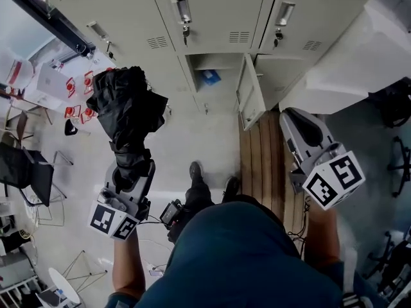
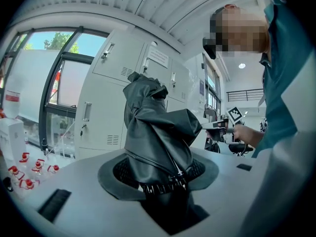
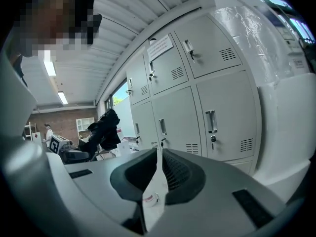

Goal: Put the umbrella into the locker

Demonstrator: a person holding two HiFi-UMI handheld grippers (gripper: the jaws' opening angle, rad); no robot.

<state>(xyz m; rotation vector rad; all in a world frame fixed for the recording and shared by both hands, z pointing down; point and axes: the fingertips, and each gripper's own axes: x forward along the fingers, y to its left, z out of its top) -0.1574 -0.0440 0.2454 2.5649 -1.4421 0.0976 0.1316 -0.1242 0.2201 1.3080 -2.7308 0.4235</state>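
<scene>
Teal-shirted person's left gripper (image 1: pixel 131 164) has its fingers clamped on a folded black fabric umbrella (image 1: pixel 125 108). Right gripper (image 1: pixel 293 119) fingers are together near the open grey metal locker (image 1: pixel 218 61).

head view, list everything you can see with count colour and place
umbrella: one, black, folded, held up at left
lockers: several, light grey, in a bank ahead
open locker door: one, light grey, lower row, swung towards the person
blue item: one, inside the open locker
red-capped bottles: several, on the floor at far left
chair: one, black, left edge
wooden boards: brown, on the floor below the open door
white cover: one, at right
shoes: two, black, centre
left claw: shut on the umbrella
right claw: shut, empty
</scene>
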